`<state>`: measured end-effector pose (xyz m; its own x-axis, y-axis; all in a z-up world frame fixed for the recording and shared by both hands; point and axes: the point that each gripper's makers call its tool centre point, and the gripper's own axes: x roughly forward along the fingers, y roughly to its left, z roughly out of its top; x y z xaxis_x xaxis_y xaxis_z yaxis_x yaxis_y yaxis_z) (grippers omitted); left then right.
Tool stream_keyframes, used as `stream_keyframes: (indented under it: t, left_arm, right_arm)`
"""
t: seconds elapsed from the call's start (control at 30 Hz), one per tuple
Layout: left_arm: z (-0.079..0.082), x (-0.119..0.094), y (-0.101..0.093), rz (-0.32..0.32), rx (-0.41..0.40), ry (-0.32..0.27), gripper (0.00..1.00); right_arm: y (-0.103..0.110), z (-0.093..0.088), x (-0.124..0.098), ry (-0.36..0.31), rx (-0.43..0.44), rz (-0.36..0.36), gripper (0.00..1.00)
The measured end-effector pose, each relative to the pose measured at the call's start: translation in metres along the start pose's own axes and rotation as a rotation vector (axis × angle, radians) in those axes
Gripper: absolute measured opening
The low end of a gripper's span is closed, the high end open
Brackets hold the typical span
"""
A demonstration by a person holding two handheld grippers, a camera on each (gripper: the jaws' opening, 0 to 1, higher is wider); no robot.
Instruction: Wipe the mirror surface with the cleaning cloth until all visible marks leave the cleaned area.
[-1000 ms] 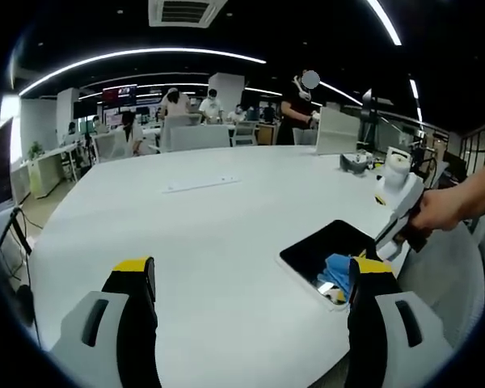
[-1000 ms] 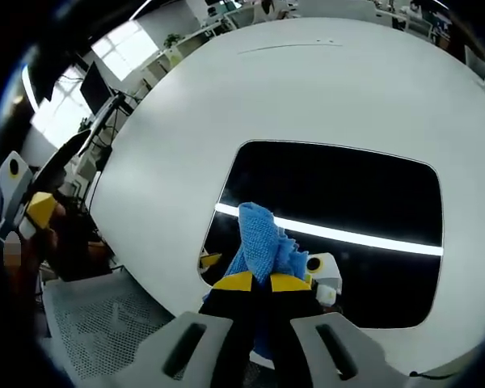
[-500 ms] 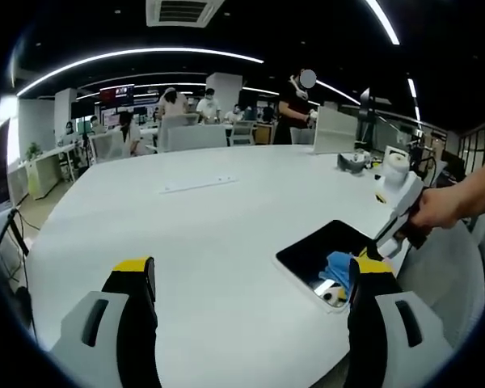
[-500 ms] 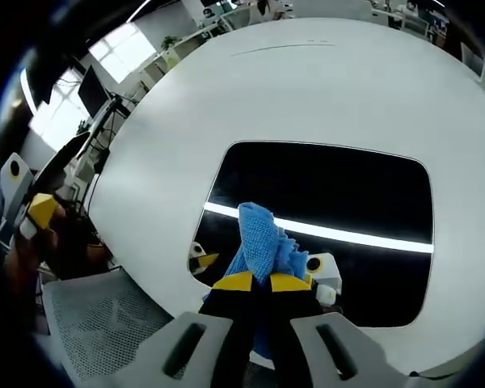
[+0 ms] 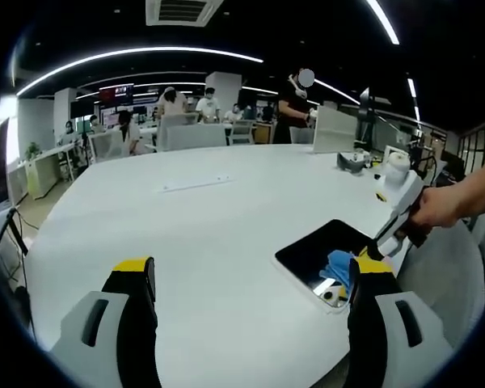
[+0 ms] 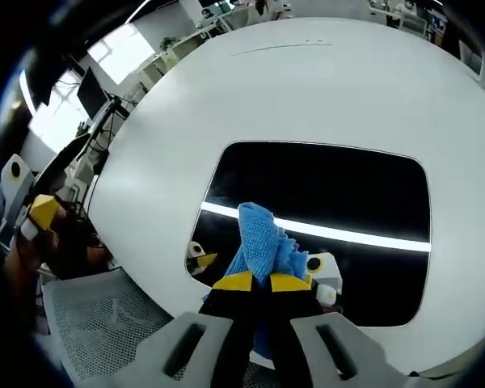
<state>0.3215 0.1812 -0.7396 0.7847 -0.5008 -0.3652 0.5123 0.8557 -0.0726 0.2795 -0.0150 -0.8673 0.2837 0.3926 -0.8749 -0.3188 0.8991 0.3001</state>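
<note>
Mid-wipe: right gripper [image 6: 253, 283], jaws clamped on blue cleaning cloth [image 6: 263, 242], presses it onto the mirror [image 6: 347, 186]'s near edge; left gripper [image 5: 250, 279] gapes wide, idle.

Open-plan office: large round white table [image 5: 218, 234], curved ceiling light strips [image 5: 137, 55], desks [image 5: 48, 162] and seated people [image 5: 129, 133] behind, bright window [image 6: 121, 50].

White table [image 5: 194, 234] lies bare round the mirror [image 6: 339, 194] (far clutter [image 5: 357, 160] well apart), approach unobstructed.
</note>
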Motion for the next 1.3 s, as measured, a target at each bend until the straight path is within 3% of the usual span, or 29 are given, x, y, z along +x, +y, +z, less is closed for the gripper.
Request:
stream_keyframes:
  t: [0.47, 1.3]
  left_arm:
    - [0.0, 0.001, -0.001, 0.0, -0.004, -0.004, 0.99]
    - [-0.01, -0.001, -0.002, 0.004, -0.019, 0.009, 0.99]
  right_arm:
    - [-0.002, 0.004, 0.002, -0.001, -0.009, -0.008, 0.0]
    - [-0.011, 0.033, 0.011, -0.008, -0.023, -0.03, 0.0]
